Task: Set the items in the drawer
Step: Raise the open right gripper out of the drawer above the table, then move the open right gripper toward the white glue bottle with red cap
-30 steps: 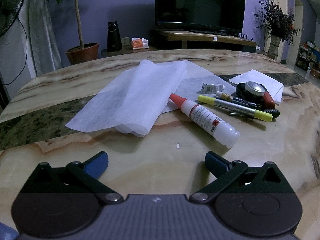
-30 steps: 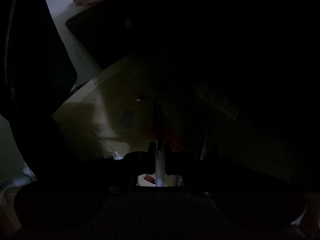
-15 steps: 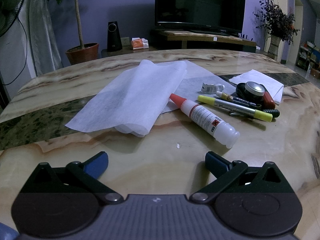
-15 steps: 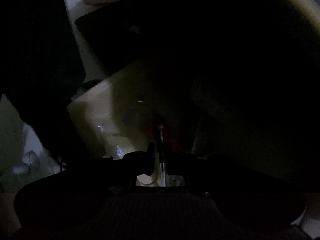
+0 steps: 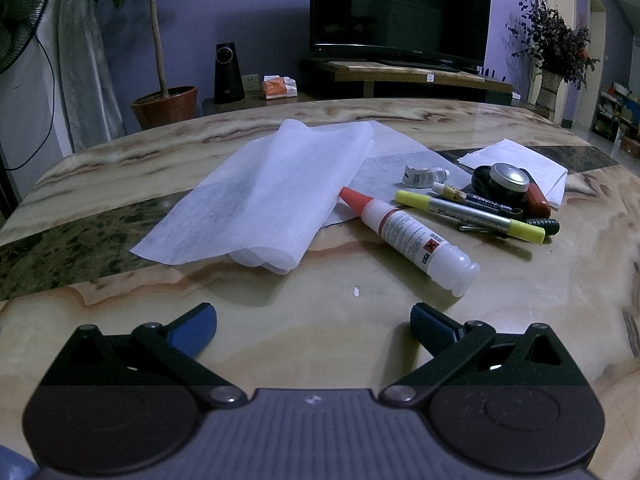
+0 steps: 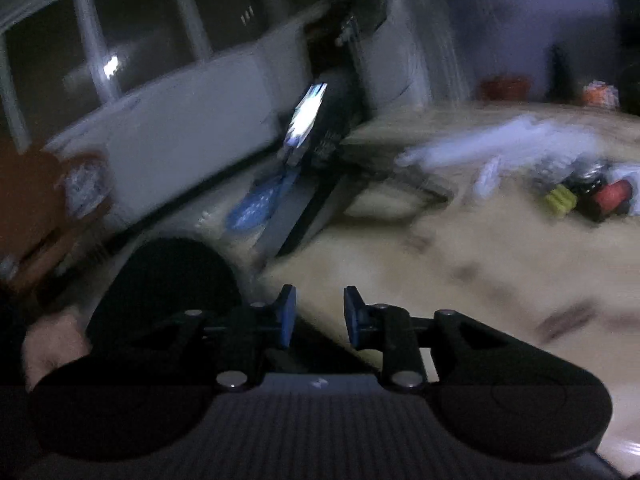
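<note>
On the marble table (image 5: 320, 344) lie a white glue bottle with a red cap (image 5: 408, 234), a yellow highlighter (image 5: 468, 216), a dark pen (image 5: 476, 196), a round black tin (image 5: 506, 184) and a red item (image 5: 536, 200). My left gripper (image 5: 314, 322) rests open near the front edge, nothing between its fingers. In the blurred right wrist view my right gripper (image 6: 320, 310) hovers above the table's near edge, its jaws opening with nothing between them. The same pile shows far right as a yellow highlighter end (image 6: 560, 200) and a red item (image 6: 612, 196). The drawer is out of view.
Folded white tissue sheets (image 5: 268, 196) cover the table's middle; another white sheet (image 5: 520, 160) lies behind the pile. A TV (image 5: 400, 8), potted plant (image 5: 164, 104) and speaker (image 5: 228, 74) stand beyond the table. A hand (image 6: 52, 344) shows at lower left of the right wrist view.
The right gripper has come up out of a dark space to above the table and turned toward it; the thin item held between its jaws is gone and the jaws have parted. The left gripper stayed still.
</note>
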Tool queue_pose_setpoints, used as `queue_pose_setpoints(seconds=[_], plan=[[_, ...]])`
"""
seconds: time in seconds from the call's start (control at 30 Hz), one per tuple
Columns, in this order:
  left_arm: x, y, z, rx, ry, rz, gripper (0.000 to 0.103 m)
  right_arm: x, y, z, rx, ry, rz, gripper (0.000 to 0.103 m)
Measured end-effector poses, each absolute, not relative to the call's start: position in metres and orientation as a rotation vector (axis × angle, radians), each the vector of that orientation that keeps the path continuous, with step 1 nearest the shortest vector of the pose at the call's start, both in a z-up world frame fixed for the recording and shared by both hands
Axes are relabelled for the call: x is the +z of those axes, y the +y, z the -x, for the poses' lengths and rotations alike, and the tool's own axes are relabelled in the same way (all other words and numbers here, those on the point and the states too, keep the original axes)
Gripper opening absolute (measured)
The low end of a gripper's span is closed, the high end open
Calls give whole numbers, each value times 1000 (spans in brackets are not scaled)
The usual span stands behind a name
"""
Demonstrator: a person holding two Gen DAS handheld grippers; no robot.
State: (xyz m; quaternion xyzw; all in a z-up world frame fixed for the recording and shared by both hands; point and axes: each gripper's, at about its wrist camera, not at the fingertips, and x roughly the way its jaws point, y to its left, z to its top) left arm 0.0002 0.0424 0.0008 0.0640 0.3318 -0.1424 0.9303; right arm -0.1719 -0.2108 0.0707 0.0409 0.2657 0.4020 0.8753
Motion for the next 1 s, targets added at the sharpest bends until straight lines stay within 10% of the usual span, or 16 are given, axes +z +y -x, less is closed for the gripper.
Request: queue_pose_setpoints(seconds=[1.0], plan=[[1,42,0,-292,679,-131,103,32,-105,-18,467,653,87,35]])
